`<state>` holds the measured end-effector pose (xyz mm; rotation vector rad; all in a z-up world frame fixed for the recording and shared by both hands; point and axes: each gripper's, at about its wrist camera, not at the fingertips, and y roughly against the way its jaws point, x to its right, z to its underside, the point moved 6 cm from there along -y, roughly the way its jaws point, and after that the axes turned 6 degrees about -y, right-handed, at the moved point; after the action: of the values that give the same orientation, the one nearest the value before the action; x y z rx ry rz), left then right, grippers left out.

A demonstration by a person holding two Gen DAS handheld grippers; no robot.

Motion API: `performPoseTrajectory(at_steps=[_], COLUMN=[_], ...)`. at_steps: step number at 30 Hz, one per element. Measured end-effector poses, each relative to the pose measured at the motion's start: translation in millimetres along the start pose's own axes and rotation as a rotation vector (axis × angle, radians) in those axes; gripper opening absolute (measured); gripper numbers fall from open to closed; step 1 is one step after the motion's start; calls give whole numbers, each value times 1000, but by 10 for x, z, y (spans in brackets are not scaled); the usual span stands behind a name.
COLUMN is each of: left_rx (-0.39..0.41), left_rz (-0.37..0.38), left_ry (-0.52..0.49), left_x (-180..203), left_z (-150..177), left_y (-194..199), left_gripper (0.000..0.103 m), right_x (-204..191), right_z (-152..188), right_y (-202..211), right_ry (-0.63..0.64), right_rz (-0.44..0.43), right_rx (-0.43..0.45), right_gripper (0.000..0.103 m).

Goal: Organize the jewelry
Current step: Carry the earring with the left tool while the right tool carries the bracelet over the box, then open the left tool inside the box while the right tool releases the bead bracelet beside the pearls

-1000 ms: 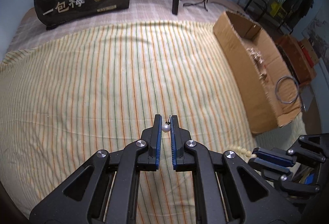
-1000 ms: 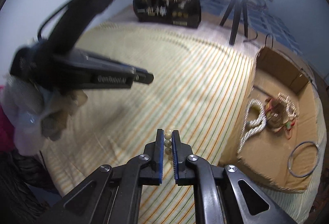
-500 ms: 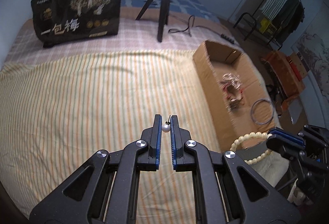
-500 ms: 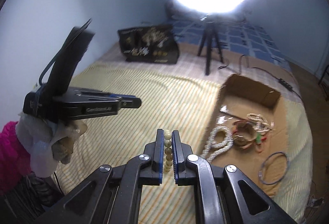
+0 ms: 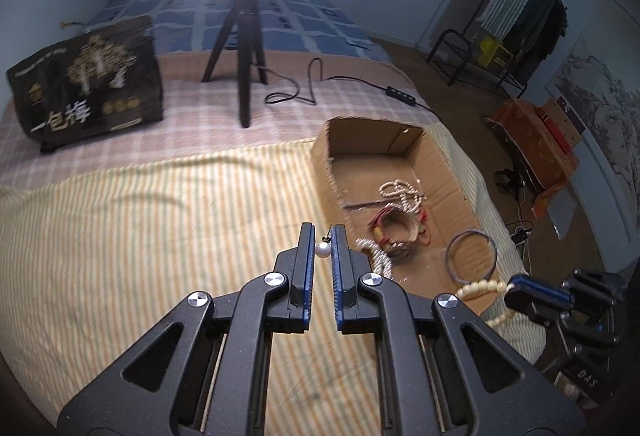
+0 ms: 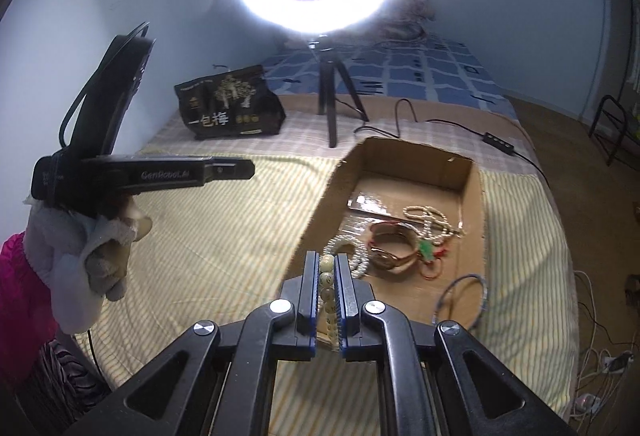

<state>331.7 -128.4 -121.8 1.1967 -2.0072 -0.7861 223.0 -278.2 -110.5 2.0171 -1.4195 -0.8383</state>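
Since both grippers have lifted toward the cardboard box (image 6: 464,172), depositing appears imminent. Right gripper (image 6: 329,268) stays clamped on the bead bracelet (image 6: 326,274) beside the box; left gripper (image 5: 322,248) pinches the pearl earring (image 5: 322,250).

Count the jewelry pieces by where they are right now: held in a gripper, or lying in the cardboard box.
Held: 2, pearl earring and cream bead strand
In the cardboard box: 4, white bead coil, pearl strand, brown bracelet, metal bangle
Total: 6
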Motion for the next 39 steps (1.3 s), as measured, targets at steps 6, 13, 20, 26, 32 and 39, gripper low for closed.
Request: performPoseTrajectory(at_steps=[6, 13, 20, 26, 32, 39], left_rx=[-5, -33, -49, -49, -42, -22], left_rz=[3, 0, -10, -27, -41, -54], left_ry=[-33, -49, -84, -104, -114, -113], left_x=[193, 358, 492, 581, 617, 605], left_z=[-177, -273, -328, -384, -409, -445], left_y=[-258, -633, -848, -948, -965, -887], left_gripper=[6, 6, 6, 6, 6, 6], right_x=[156, 230, 313, 379, 423, 415], right_z=[31, 43, 24, 93, 102, 86], right_y=[2, -94, -188, -290, -303, -283], right_ry=[-26, -38, -69, -82, -99, -98], right_rz=[3, -4, -12, -16, -16, -9], right_rx=[-9, -31, -41, -70, -69, -58], right_gripper=[5, 5, 5, 5, 5, 18])
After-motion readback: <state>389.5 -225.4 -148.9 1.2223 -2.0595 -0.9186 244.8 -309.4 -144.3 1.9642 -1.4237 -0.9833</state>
